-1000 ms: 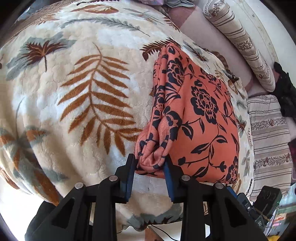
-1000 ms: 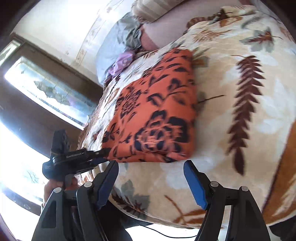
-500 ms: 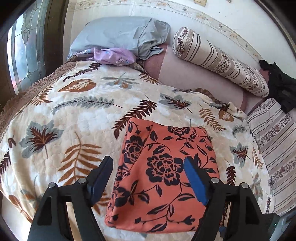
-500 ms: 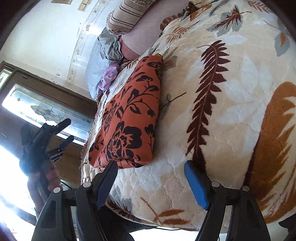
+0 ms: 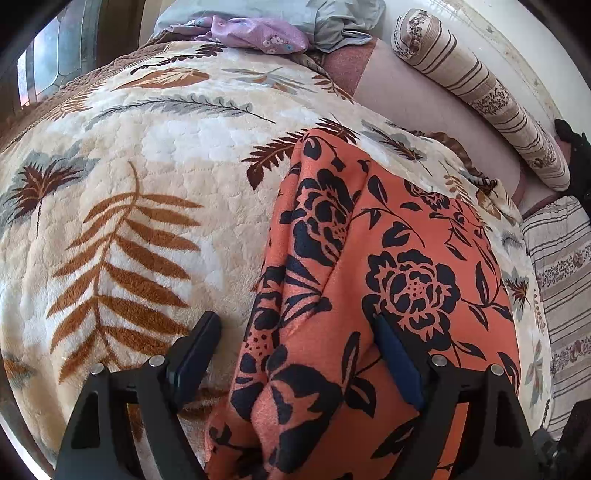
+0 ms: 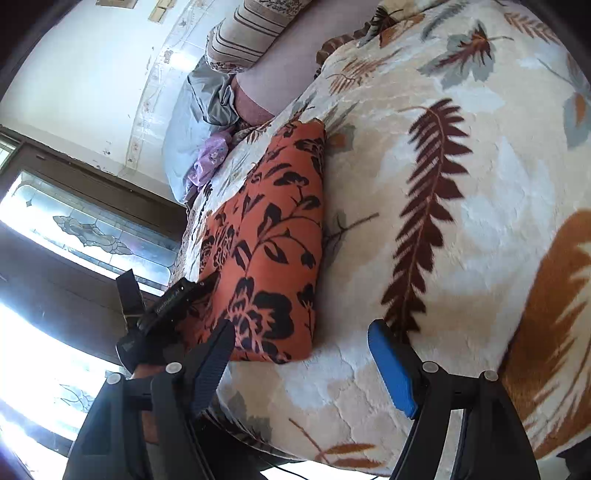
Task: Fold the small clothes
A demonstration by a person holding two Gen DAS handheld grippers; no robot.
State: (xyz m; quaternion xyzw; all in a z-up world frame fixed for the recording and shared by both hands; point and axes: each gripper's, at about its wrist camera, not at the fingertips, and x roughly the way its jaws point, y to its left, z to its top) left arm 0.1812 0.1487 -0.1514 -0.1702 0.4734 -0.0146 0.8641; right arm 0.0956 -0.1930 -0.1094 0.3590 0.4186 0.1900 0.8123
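Note:
An orange cloth with black flowers (image 5: 406,258) lies folded on the leaf-patterned blanket (image 5: 147,184). My left gripper (image 5: 295,321) hangs low over the cloth's near left corner. Its jaws are opening, with the rolled left edge of the cloth between them and the pads not pressing on it. In the right wrist view the same cloth (image 6: 269,240) lies to the left, and the left gripper's black finger (image 6: 199,286) rests at its near edge. My right gripper (image 6: 301,328) stands open over the blanket (image 6: 480,221), just right of the cloth's near corner, with nothing held.
A striped bolster (image 5: 480,92), a grey pillow (image 5: 332,22) and a purple cloth (image 5: 258,33) lie at the head of the bed. A striped cushion (image 5: 561,277) lies on the right. A window (image 6: 92,229) is beside the bed. The blanket's near edge drops off below the grippers.
My left gripper let go of the cloth's bunched edge, opened wide, pulled back, then came in close over the cloth's left fold. The right gripper stayed open and shifted a little.

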